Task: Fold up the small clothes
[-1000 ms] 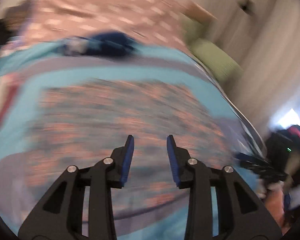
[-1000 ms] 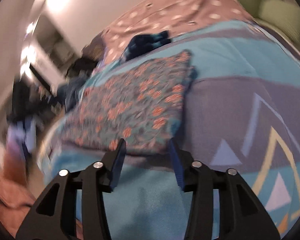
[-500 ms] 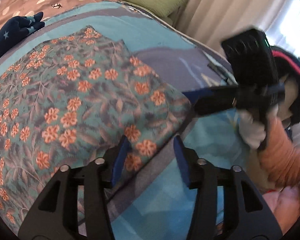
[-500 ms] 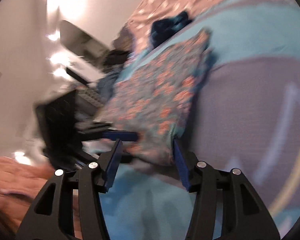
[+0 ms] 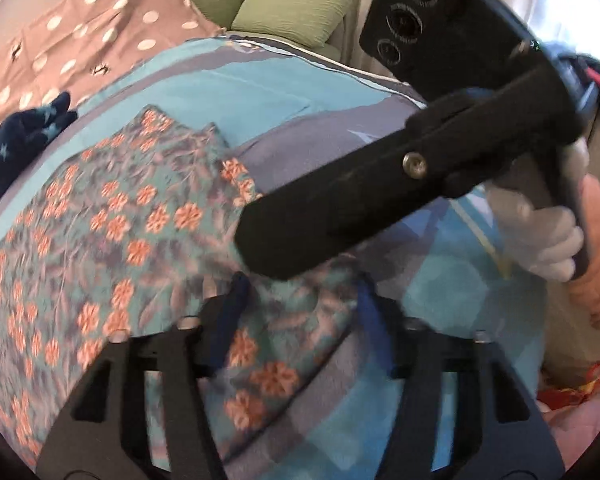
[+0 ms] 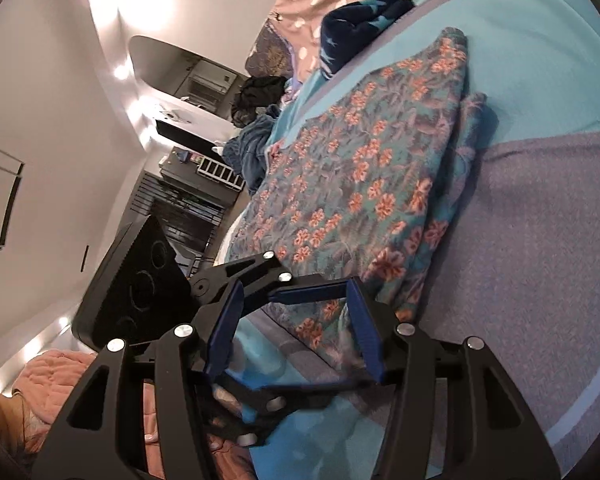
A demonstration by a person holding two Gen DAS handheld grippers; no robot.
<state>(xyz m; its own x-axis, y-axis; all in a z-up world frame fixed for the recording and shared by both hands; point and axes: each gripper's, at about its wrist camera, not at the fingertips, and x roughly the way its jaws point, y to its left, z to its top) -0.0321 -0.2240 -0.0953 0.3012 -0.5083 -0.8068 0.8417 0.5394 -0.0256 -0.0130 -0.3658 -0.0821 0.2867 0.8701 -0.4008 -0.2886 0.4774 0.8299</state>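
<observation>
Currently both grippers crowd the same near corner of the floral garment (image 5: 148,216), which lies flat on the blue patterned bedspread (image 5: 260,92) of the bed, a dark star-print garment (image 5: 16,140) bunched well beyond its far left edge.

Left gripper (image 5: 300,316): jaws part-way apart and just now narrowing, with the near corner of the floral cloth lying between them. The view is blurred, so I cannot tell whether the pads press the fabric yet.

Right gripper (image 6: 292,328): jaws at a middling spread. Through its gap I see the left gripper's blue fingers and the cloth's near edge; nothing is pinched by its own pads.

Risks, as I judge them:
- Collision. The right gripper's body crosses just over my left fingers in the left view; closing either one may knock the other.
- Catching the bedspread along with the corner, since the cloth lies flush on it.
- Taking only the top layer. The far right corner shows a second layer peeking out, so a lift could slide the layers apart and skew the fold.
- Both grippers on one corner leaves the rest unsupported; it would drag.
</observation>
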